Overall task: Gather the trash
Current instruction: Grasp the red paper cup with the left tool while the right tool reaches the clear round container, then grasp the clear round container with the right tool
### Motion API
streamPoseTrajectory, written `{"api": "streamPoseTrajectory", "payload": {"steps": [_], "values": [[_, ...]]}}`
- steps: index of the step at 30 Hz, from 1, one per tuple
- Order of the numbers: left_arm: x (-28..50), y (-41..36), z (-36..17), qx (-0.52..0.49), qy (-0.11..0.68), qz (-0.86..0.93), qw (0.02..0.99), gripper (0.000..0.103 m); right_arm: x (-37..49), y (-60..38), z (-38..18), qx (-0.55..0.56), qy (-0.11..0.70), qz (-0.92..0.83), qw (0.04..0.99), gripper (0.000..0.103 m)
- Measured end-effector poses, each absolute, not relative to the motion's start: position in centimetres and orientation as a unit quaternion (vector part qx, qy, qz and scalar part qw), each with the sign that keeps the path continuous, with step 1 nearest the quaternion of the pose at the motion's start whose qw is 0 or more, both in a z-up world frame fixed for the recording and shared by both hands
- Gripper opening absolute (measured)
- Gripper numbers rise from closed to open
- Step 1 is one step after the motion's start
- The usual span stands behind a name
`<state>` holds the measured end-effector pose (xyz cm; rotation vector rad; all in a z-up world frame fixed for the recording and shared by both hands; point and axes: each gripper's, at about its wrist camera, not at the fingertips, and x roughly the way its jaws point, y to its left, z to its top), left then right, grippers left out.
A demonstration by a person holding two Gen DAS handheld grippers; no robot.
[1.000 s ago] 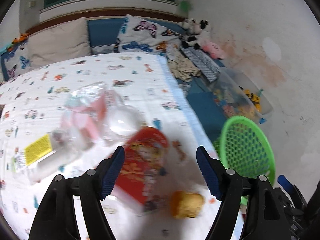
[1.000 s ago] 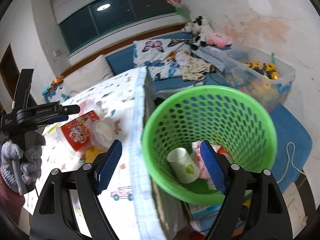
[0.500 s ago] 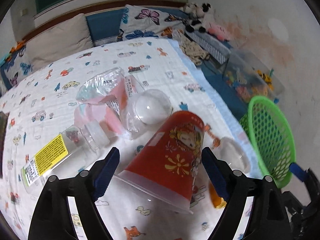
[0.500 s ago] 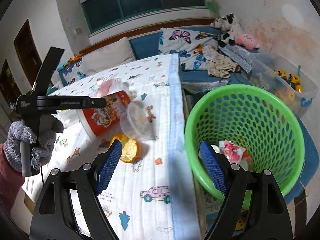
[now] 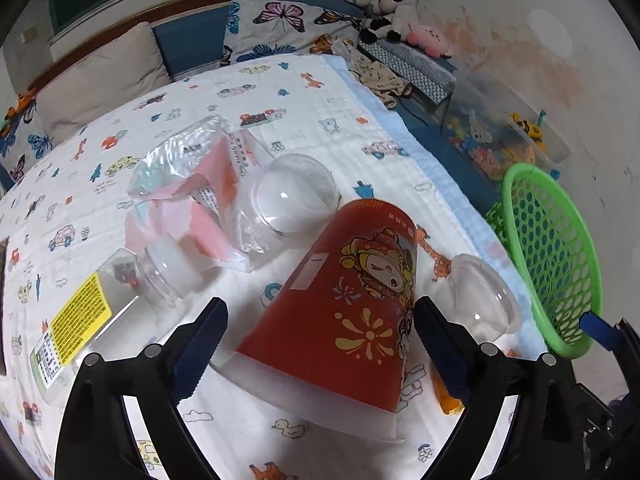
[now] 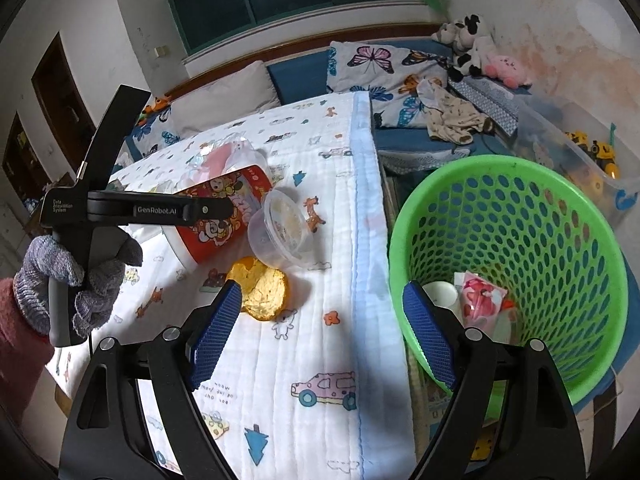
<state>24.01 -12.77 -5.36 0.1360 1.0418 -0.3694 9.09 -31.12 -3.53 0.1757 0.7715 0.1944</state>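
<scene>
A red paper cup (image 5: 344, 308) lies on its side on the printed table cloth, its wide rim toward me, between the open fingers of my left gripper (image 5: 320, 340); the pads do not touch it. It also shows in the right wrist view (image 6: 218, 216). Beside it lie a clear plastic cup (image 6: 280, 232), an orange crushed wrapper (image 6: 262, 286), a clear bag with pink inside (image 5: 192, 196), a clear dome lid (image 5: 294, 198) and a clear bottle with a yellow label (image 5: 100, 308). My right gripper (image 6: 320, 336) is open and empty above the table edge, next to the green basket (image 6: 520, 184).
The basket holds a white cup (image 6: 440, 292) and a pink wrapper (image 6: 480, 300). It stands off the table's right edge (image 6: 366, 200). Behind are a blue bench with butterfly pillows (image 6: 380, 64), plush toys (image 6: 468, 44) and a clear toy bin (image 6: 580, 148).
My left gripper has come closer to the red cup, which now sits between its fingers. My right gripper has swung left from over the basket toward the table edge.
</scene>
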Motion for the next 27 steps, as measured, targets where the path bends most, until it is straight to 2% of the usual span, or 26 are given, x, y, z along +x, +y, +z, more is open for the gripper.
{"api": "streamPoseTrajectory", "payload": {"steps": [7, 9, 10, 15, 23, 27], "values": [[23.0, -13.1, -5.4, 0.083, 0.479, -0.180, 0.855, 0.086, 10.1, -30.4, -4.2, 0.092, 0.386, 0.108, 0.912, 0.082], [22.7, -12.7, -5.2, 0.073, 0.477, -0.177, 0.858, 0.082, 10.4, -30.1, -4.3, 0.091, 0.388, 0.110, 0.911, 0.082], [22.6, -12.5, -5.1, 0.069, 0.475, -0.179, 0.859, 0.066, 10.6, -29.9, -4.4, 0.089, 0.388, 0.111, 0.911, 0.082], [22.2, -11.1, -5.0, 0.043, 0.484, -0.171, 0.857, 0.067, 11.4, -28.9, -4.6, 0.075, 0.389, 0.118, 0.911, 0.082], [21.0, -8.5, -4.6, 0.015, 0.490, -0.159, 0.857, 0.067, 13.2, -27.0, -4.8, 0.047, 0.389, 0.130, 0.911, 0.074], [20.4, -7.0, -4.3, 0.004, 0.494, -0.149, 0.857, 0.067, 14.5, -26.1, -5.0, 0.031, 0.392, 0.131, 0.910, 0.067]]}}
